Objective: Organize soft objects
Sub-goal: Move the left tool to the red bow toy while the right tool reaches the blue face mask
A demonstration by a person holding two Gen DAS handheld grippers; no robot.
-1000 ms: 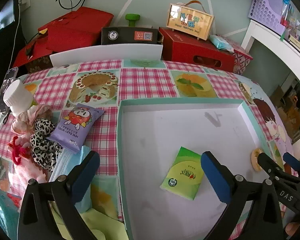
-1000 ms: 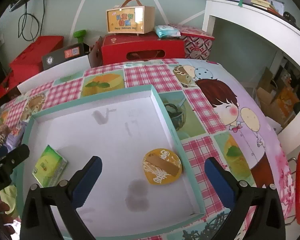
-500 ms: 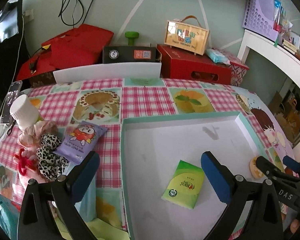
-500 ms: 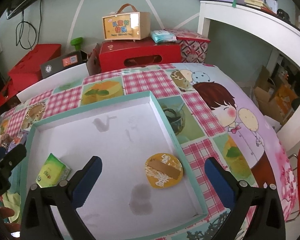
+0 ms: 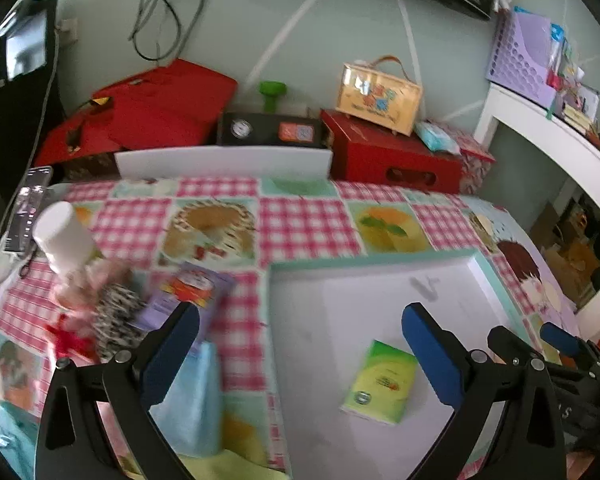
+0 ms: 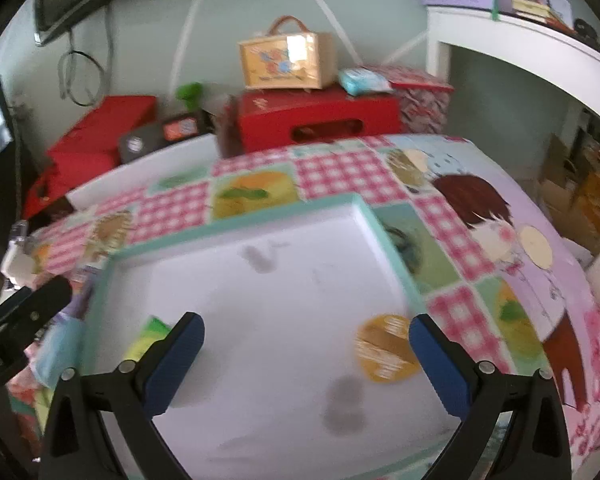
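Left tongs (image 5: pixel 300 350) and right tongs (image 6: pixel 306 346): both spread apart, empty, above white tray (image 6: pixel 364 204). Tray holds green packet (image 5: pixel 380 382), round yellow packet (image 6: pixel 384 348).

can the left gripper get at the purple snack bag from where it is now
Probably yes: the left gripper is open and empty, and the purple snack bag lies uncovered on the tablecloth just ahead of its left finger, outside the tray.

— What's the tray (image 5: pixel 380 259) like?
— Matt white inside, smooth, with a teal rim. The green tissue pack (image 5: pixel 380 382) in it looks like glossy plastic film.
— And the left side?
— A shiny purple snack bag (image 5: pixel 188 292), a leopard-print cloth scrunchie (image 5: pixel 116 320), all on a smooth printed tablecloth (image 5: pixel 308 228).
— The gripper pads (image 6: pixel 440 364)?
— Matt blue, rubbery, on black plastic.
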